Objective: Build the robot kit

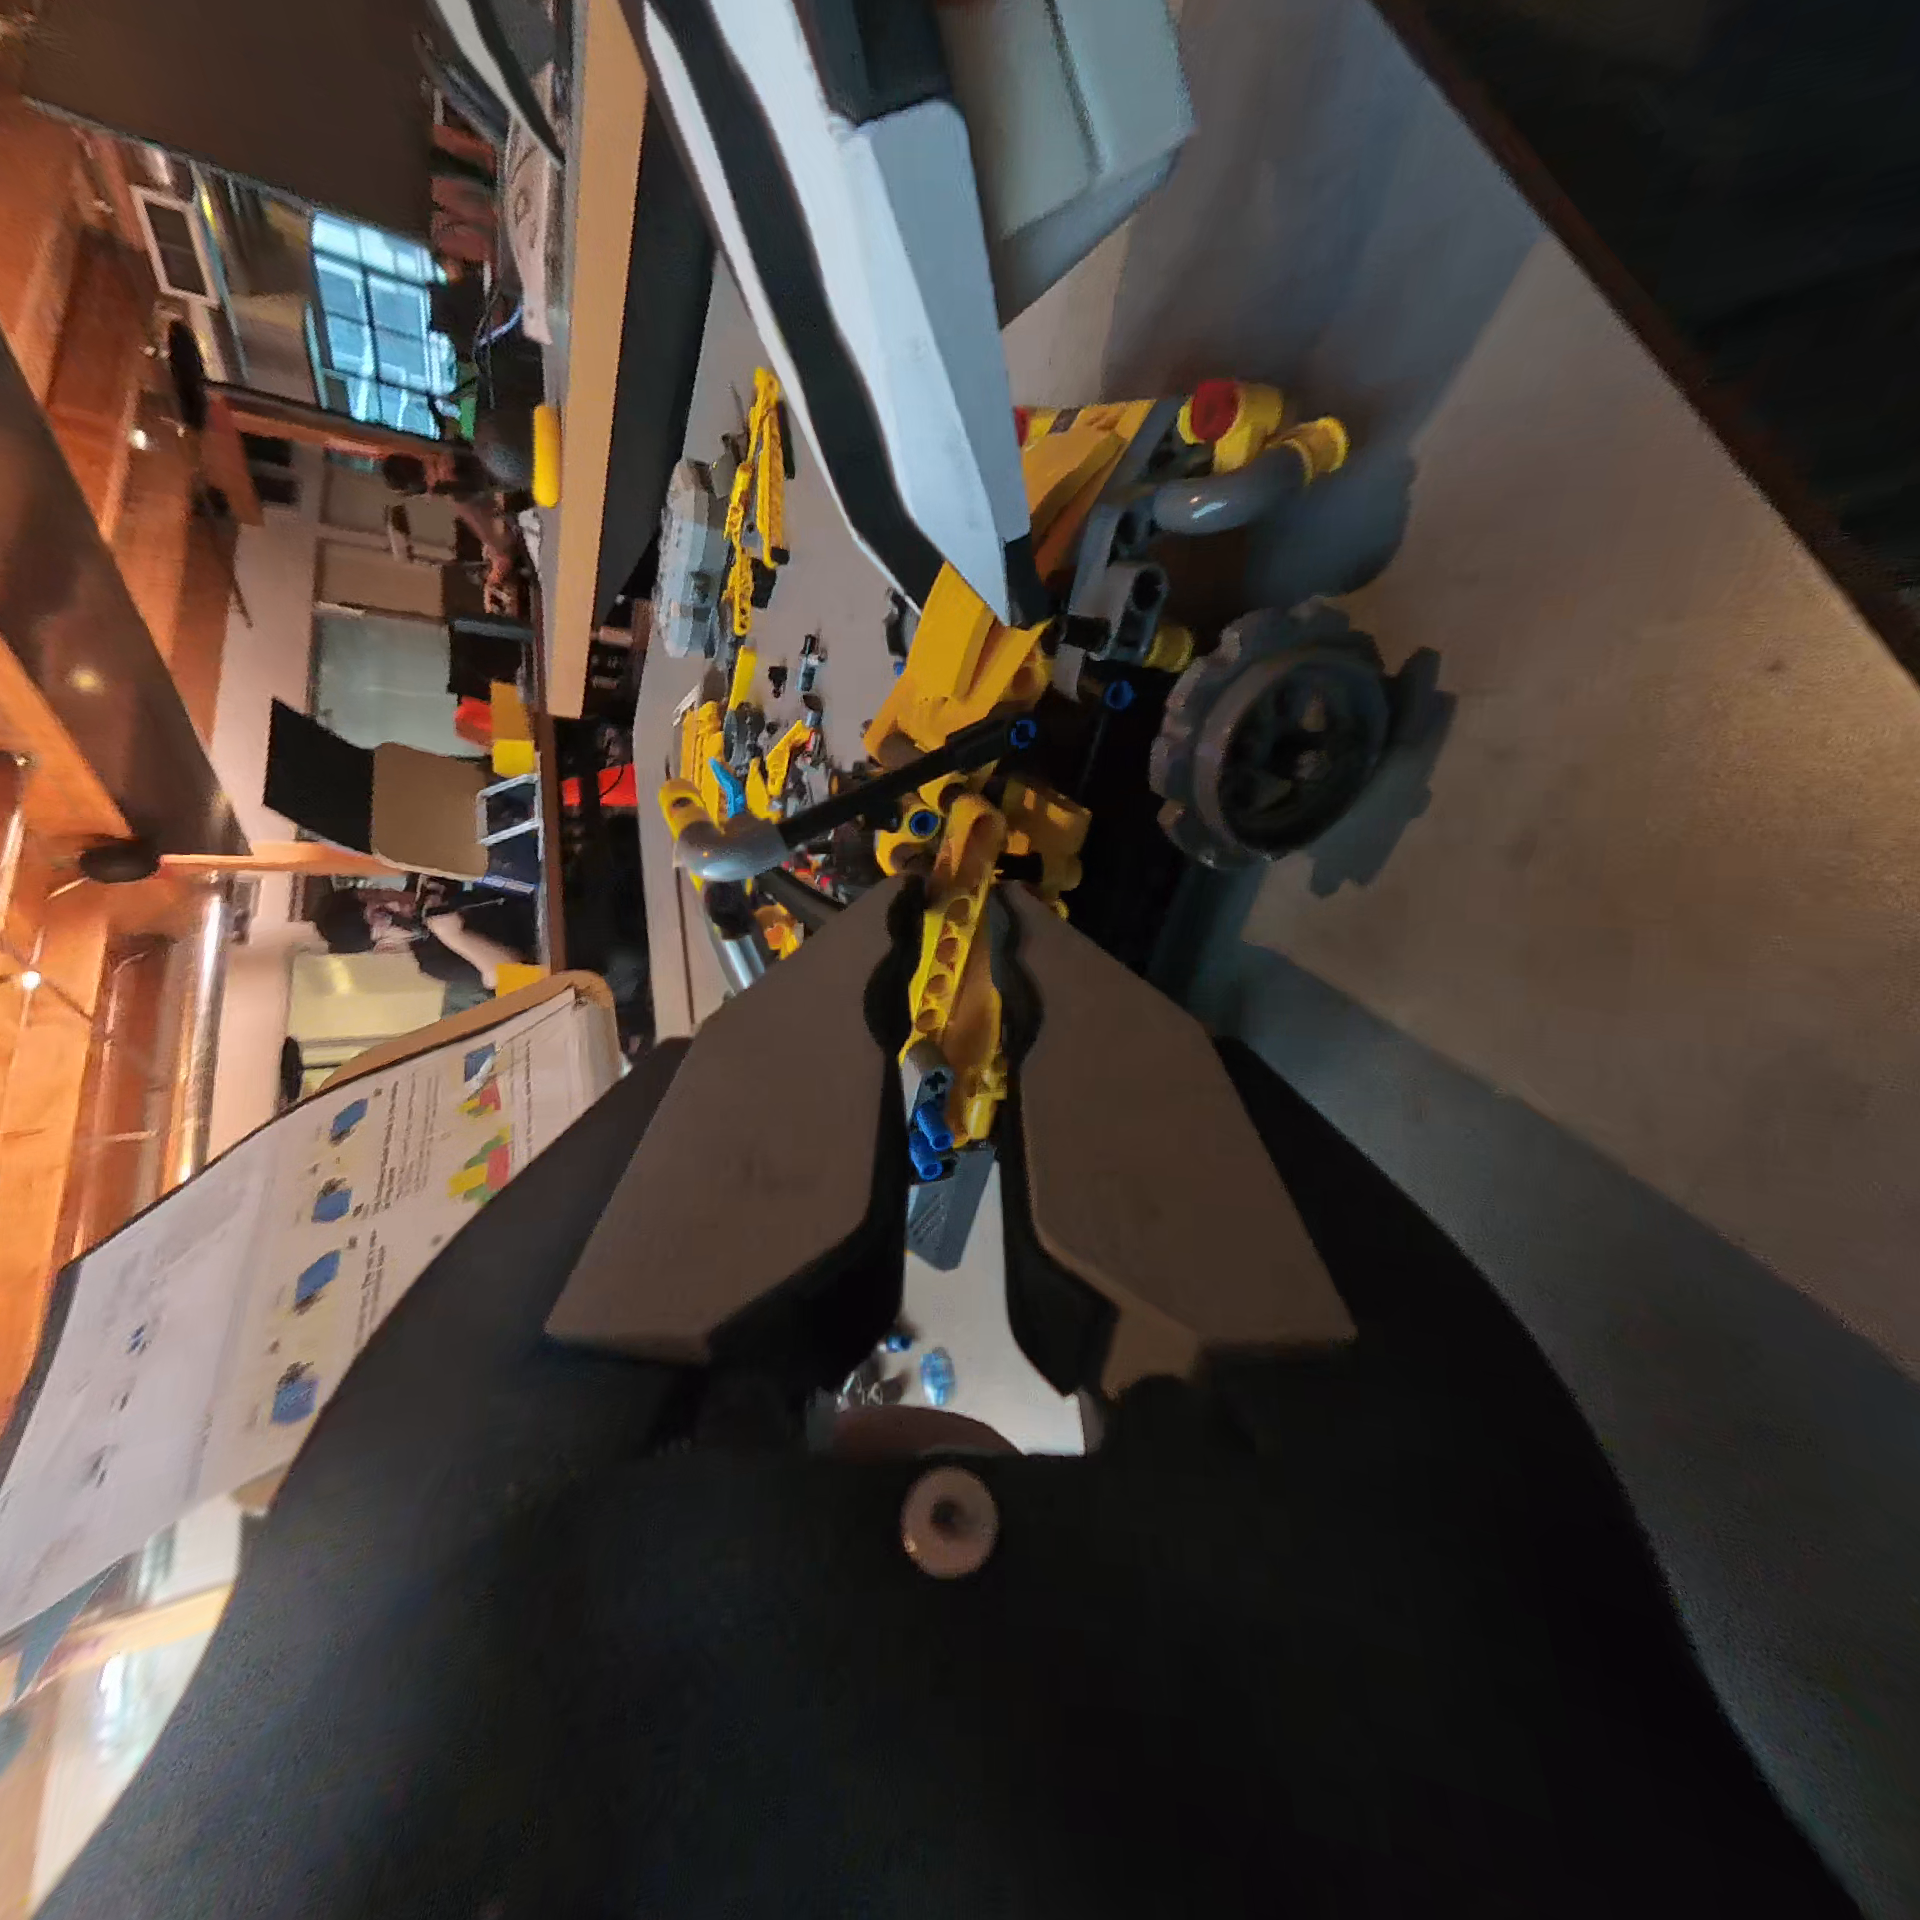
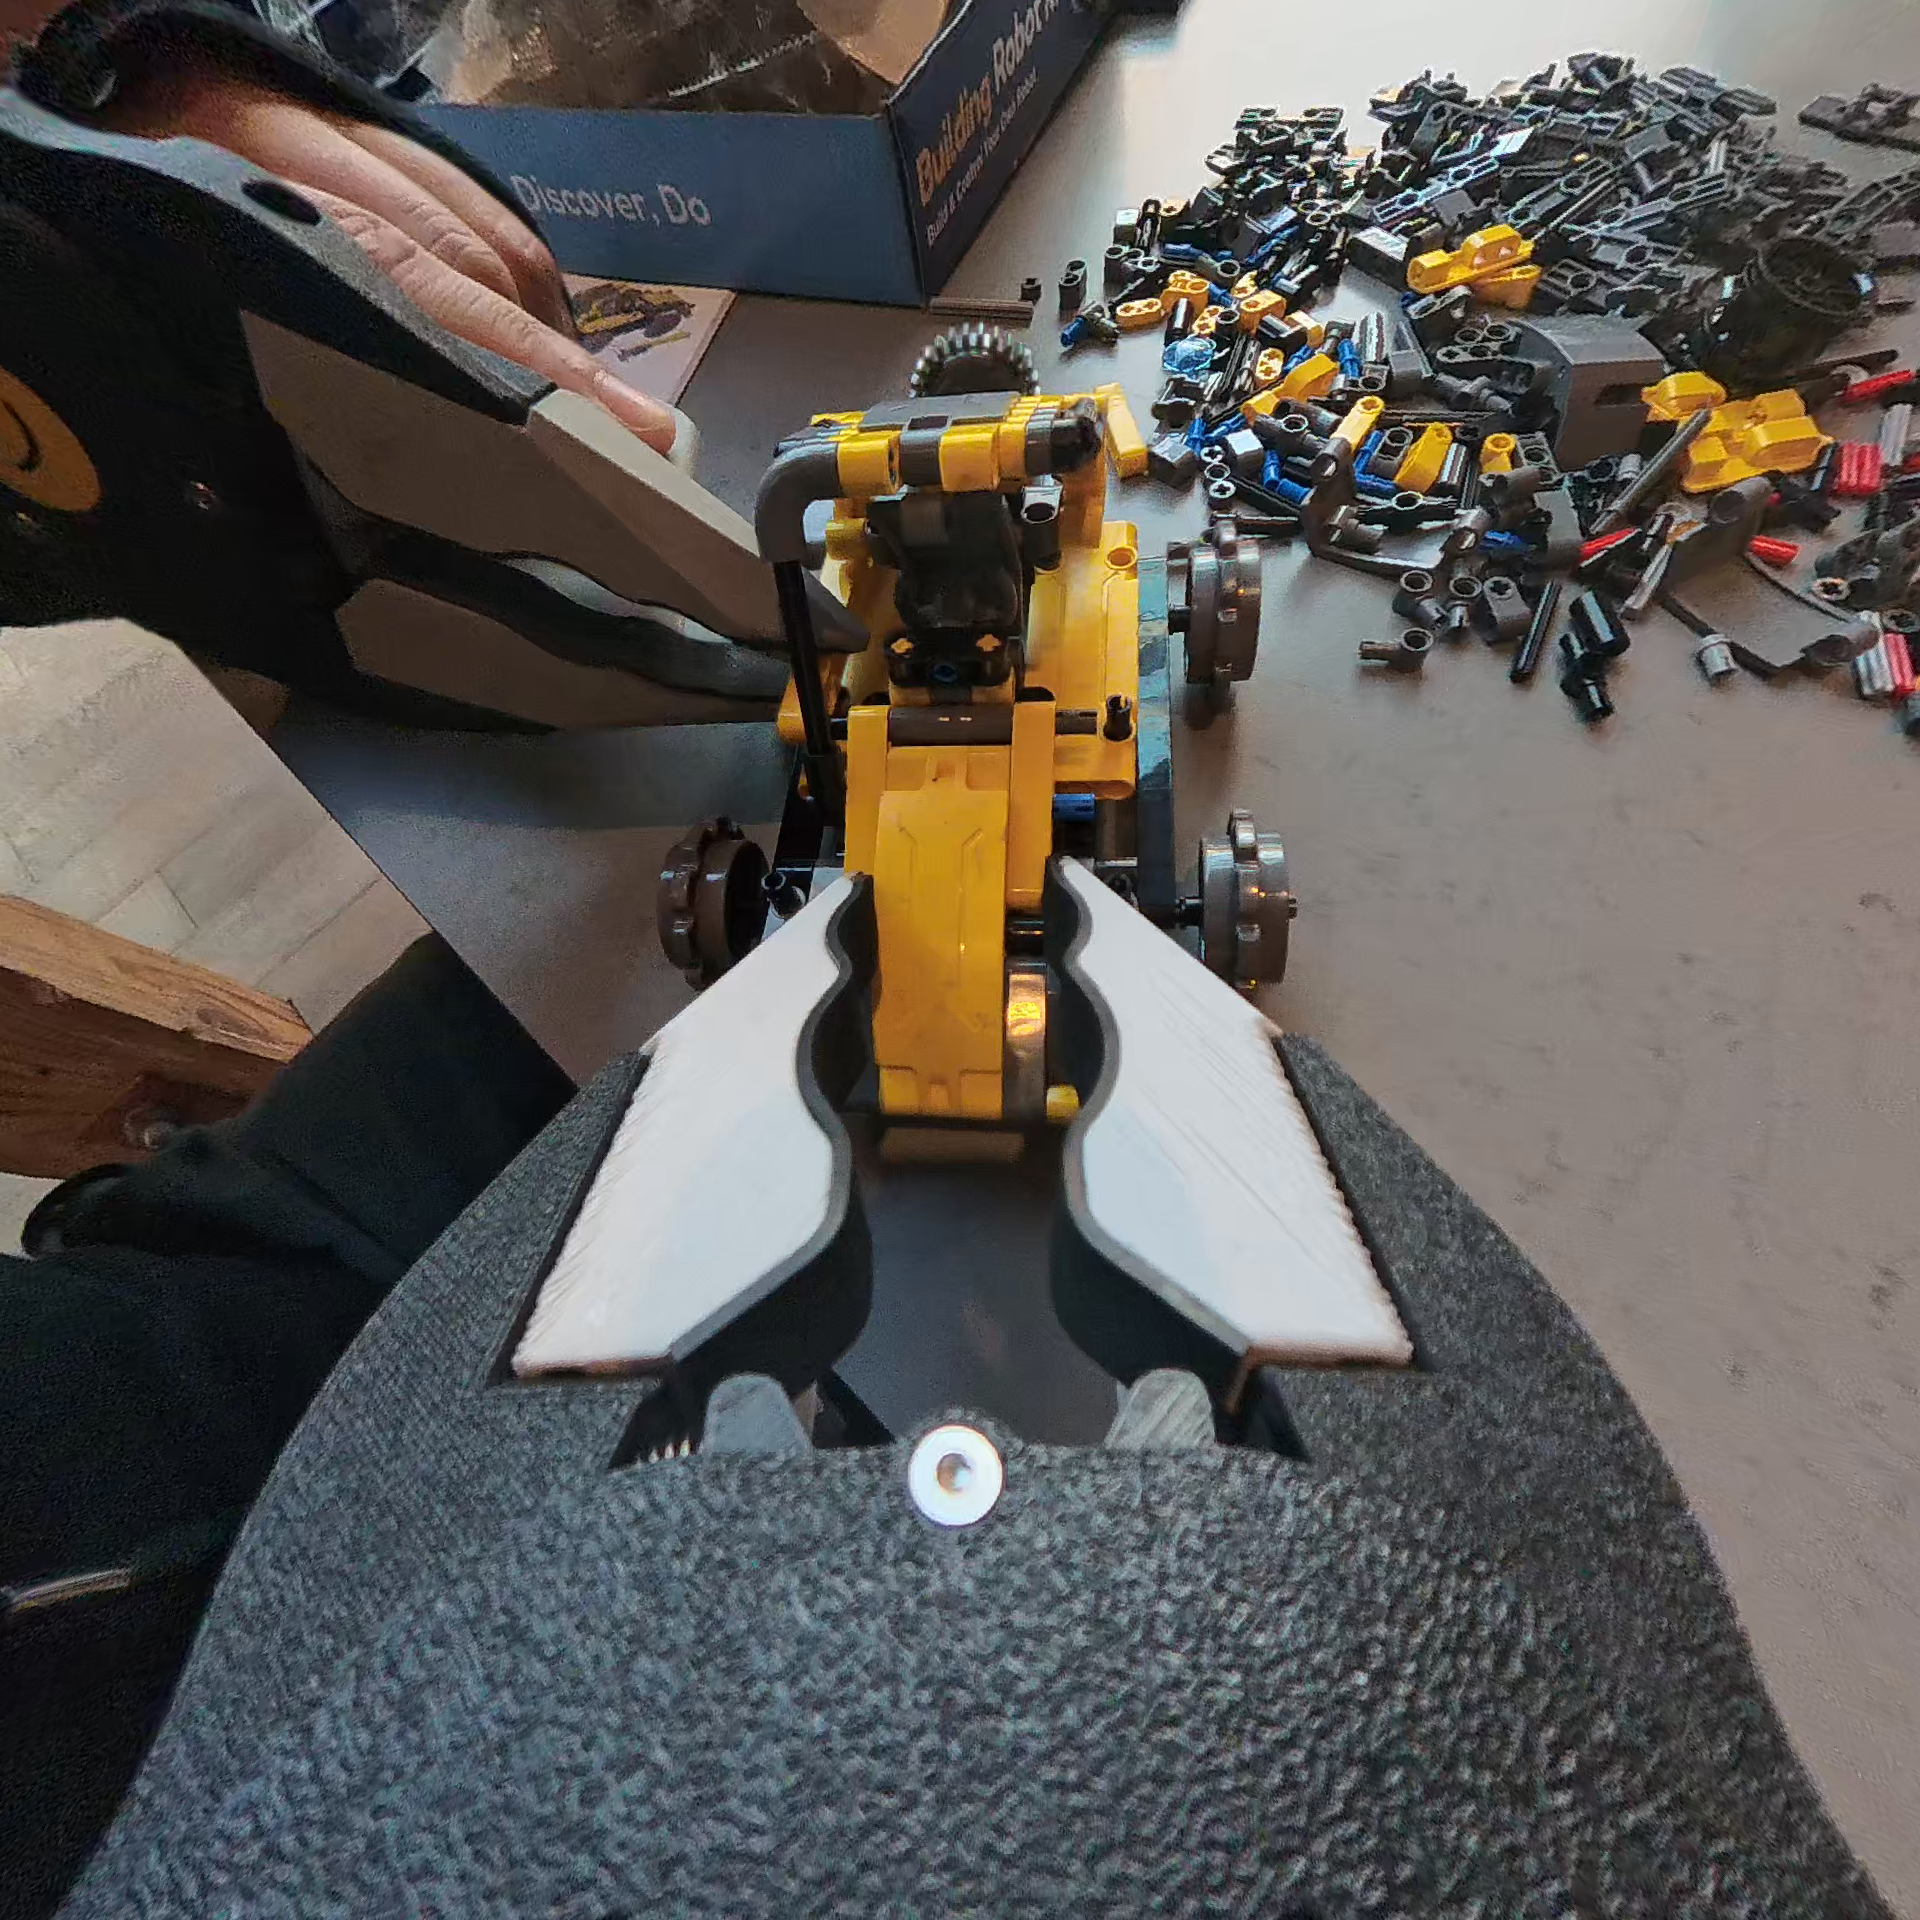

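Note:
A yellow and black brick-built vehicle model [image 2: 966, 644] with grey wheels [image 2: 1242, 899] stands on the grey table [image 2: 1558, 1039]. My right gripper [image 2: 961, 891] is shut on the model's yellow hood [image 2: 940, 935], one finger on each side. My left gripper [image 2: 802, 646], held by a hand [image 2: 447, 249], comes in from the left and clamps the model's side below a grey bent pipe. In the left wrist view my left gripper [image 1: 958, 899] is shut on a yellow holed beam [image 1: 951, 977] of the model [image 1: 966, 665]. The right gripper [image 1: 1027, 608] reaches the model from above.
A pile of loose black, yellow, blue and red parts [image 2: 1507, 364] lies at the right rear. An open blue box [image 2: 727, 197] and a booklet [image 2: 644, 312] lie behind the left gripper. The table edge runs along the left; a wooden piece [image 2: 104, 1029] is below it. A printed sheet [image 1: 260, 1299] shows in the left wrist view. There is about 5 centimeters between the tips of the two grippers.

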